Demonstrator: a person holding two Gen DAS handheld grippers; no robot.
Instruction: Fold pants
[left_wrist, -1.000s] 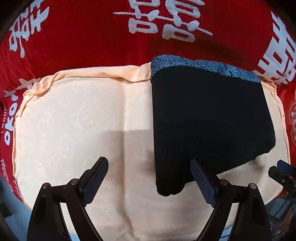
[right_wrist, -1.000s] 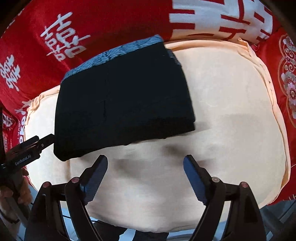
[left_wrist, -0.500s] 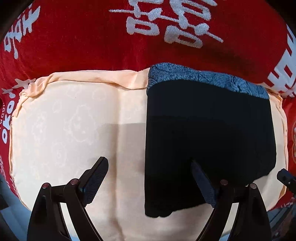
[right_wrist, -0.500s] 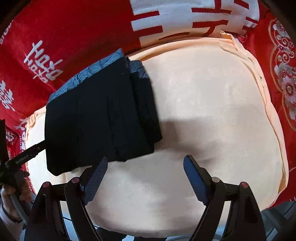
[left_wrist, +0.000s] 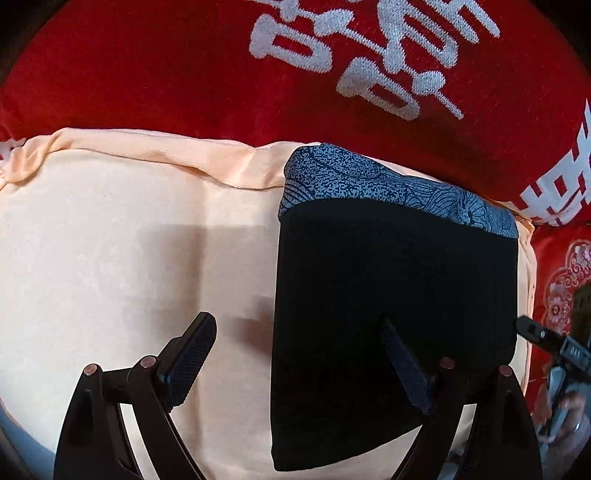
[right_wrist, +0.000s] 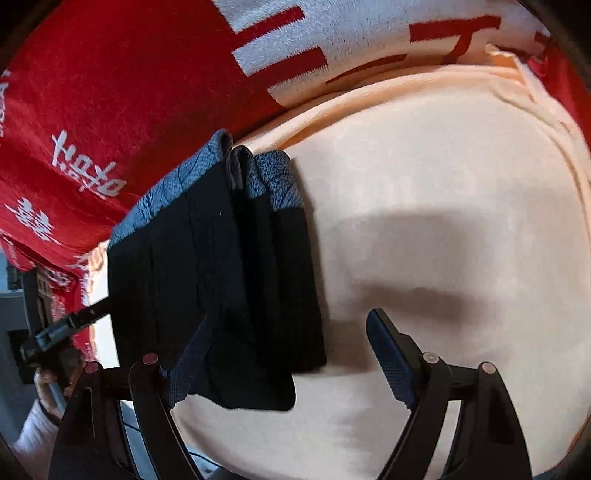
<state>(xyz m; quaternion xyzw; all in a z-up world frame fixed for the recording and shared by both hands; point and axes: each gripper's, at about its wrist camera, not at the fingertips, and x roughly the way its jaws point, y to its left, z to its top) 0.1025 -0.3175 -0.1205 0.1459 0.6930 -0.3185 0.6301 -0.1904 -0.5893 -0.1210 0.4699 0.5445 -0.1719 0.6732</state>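
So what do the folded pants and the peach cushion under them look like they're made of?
Pants: soft matte black fabric, likely knit; the blue-grey waistband has a woven-looking pattern. Peach cushion: smooth cloth cover with a faint sheen and puckered seam, probably cotton or polyester. Exact fibre can't be told.

Bare cushion beside folded pants

I am seeing matt black cloth pants with a speckled woven waistband, lying on a smooth peach cushion against a plush red blanket.
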